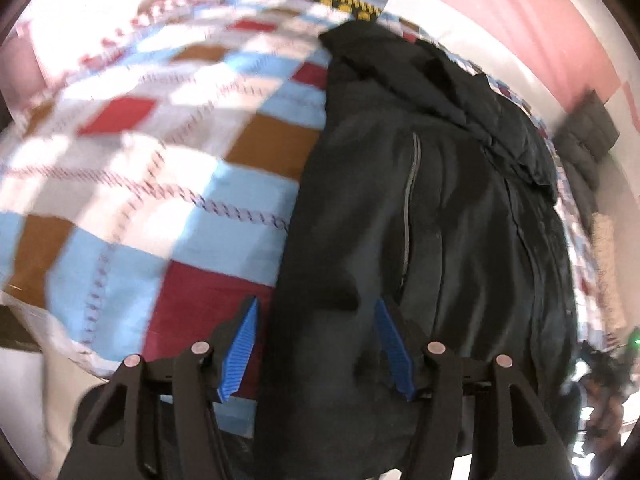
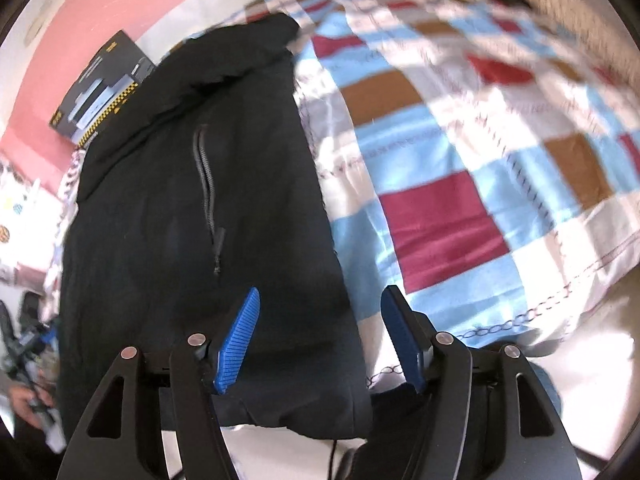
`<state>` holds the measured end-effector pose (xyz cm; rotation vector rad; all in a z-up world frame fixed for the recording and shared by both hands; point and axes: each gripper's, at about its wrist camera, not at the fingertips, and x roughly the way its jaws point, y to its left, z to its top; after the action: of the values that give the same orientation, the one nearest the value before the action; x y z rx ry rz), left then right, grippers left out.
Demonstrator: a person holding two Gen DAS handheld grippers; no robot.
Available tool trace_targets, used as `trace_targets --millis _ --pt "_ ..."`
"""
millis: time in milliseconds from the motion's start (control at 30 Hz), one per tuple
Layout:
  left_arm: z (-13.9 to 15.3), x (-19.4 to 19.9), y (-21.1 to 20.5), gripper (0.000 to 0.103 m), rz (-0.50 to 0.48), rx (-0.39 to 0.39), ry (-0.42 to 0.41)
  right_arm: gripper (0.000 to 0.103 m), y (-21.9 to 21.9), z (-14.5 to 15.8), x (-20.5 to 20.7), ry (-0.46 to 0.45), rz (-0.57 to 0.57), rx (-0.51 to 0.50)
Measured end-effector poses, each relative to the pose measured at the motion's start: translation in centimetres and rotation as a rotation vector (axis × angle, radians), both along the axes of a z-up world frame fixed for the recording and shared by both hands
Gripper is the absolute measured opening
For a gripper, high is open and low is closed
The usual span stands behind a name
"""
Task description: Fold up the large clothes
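1. Black jacket lies lengthwise on a patchwork bedspread; it fills the right half of the left wrist view and the left half of the right wrist view, with a grey pocket zipper showing on its upper face.
2. It already looks narrowed into a long strip, sides turned in, so the lengthwise fold seems done and the end-to-end fold is likely the step in hand.
3. Left gripper hovers at the bottom centre of its frame with its blue pads spread wide over the jacket's near left edge, holding nothing.
4. Right gripper sits bottom centre too, equally wide and empty, straddling the jacket's near right edge where it meets the bedspread.
5. Next move, as I judge it: each gripper should close on its near hem corner, catching every layer, then carry the hem toward the collar end at the top of the frame.
6. Both views are motion-blurred, so fine detail is unclear.
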<state>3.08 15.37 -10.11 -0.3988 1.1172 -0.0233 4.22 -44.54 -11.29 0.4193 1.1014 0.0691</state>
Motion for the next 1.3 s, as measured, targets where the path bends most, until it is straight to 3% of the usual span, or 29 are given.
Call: trace_targets --millis 33,200,300,467,633,867,933,1067,1133,1300 --pt "-0.5 0.0 -0.1 0.062 -0.009 -0.022 0.012 0.064 -0.2 -0.6 0.2 0.022 0.005 0.04" --pt "-0.7 -0.8 -1.8 0.063 -0.029 0.023 0.003 0.065 0.5 -1.7 -0.4 0.059 0.05 0.121" --pt "-0.5 -1.3 -2.2 0.062 -0.064 -0.055 -0.001 0.066 0.9 -1.3 -0.9 0.057 0.085 0.128" --pt "-0.4 -1.4 -3.3 0.067 -0.126 0.015 -0.004 0.066 0.1 -1.9 -0.4 0.076 0.094 0.162" --pt "-1.6 -0.7 -1.4 0.069 -0.041 -0.099 0.013 0.066 -0.3 -2.6 0.4 0.064 0.049 0.23" --pt "-0.8 -2.1 -2.7 0.069 -0.176 -0.115 -0.004 0.066 0.1 -2.0 0.0 0.067 0.171 0.313" --pt "-1.3 -1.6 -2.5 0.069 -0.165 -0.102 0.024 0.066 -0.1 -2.5 0.5 0.088 0.163 0.288" --pt "-2.1 -0.4 -1.7 0.07 -0.084 -0.168 0.029 0.066 -0.2 -3.2 2.1 0.096 0.107 0.296" --pt "-1.9 -0.5 -2.1 0.07 -0.1 -0.142 0.025 0.066 0.5 -3.1 2.3 0.098 0.117 0.271" --pt "-1.9 -2.0 -3.6 0.07 -0.224 -0.056 0.031 0.042 0.6 -2.5 1.1 0.11 0.177 0.285"
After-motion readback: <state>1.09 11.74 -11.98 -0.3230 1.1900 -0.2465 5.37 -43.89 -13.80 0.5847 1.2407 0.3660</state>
